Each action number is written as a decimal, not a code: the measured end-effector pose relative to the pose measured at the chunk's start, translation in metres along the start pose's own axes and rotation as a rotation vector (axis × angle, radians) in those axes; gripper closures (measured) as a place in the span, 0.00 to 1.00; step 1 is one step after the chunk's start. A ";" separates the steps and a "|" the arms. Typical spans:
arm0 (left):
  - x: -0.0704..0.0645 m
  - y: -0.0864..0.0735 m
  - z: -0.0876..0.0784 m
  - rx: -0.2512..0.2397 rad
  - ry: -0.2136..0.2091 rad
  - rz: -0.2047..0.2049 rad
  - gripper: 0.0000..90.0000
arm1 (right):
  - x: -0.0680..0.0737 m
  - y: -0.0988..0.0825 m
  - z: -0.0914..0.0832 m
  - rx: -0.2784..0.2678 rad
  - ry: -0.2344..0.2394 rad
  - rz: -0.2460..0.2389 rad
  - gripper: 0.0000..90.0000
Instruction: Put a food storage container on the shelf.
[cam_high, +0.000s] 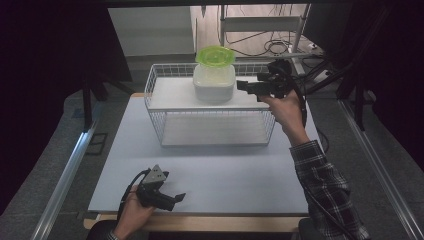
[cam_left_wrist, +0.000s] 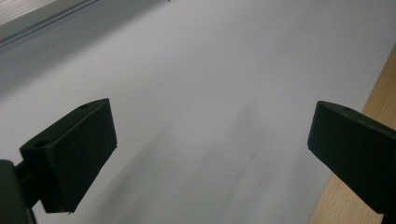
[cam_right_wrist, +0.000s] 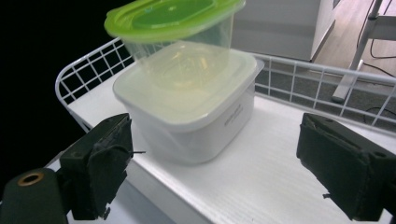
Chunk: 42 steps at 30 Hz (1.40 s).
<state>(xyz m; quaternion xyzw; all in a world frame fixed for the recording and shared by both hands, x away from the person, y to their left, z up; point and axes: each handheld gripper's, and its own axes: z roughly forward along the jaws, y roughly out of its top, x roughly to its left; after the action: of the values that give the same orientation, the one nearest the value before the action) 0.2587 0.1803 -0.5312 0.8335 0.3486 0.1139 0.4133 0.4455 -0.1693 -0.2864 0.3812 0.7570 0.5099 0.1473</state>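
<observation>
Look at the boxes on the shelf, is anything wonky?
Yes. The green-lidded tub stacked on the white box sits tilted, leaning to one side instead of flat. It looks like it could slide off. The white box itself stands level on the wire shelf. Nothing looks spilled or broken.

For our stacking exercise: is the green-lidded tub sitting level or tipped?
Tipped. In the right gripper view the green-lidded tub leans on the white box, its lid slanting up to one side.
</observation>
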 end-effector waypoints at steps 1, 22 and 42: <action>0.000 0.000 0.000 0.000 0.000 0.000 0.01 | 0.000 -0.002 -0.001 0.000 0.002 -0.003 0.12; 0.000 0.000 0.001 0.010 -0.002 0.013 0.01 | 0.017 -0.047 0.003 0.045 0.037 -0.108 0.09; -0.001 0.000 0.002 0.015 -0.006 0.017 0.01 | 0.033 -0.086 0.008 0.061 0.079 -0.143 0.05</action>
<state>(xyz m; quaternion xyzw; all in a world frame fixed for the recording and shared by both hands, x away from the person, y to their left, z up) 0.2586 0.1784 -0.5326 0.8398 0.3411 0.1125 0.4072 0.3921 -0.1563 -0.3606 0.3102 0.8025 0.4896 0.1418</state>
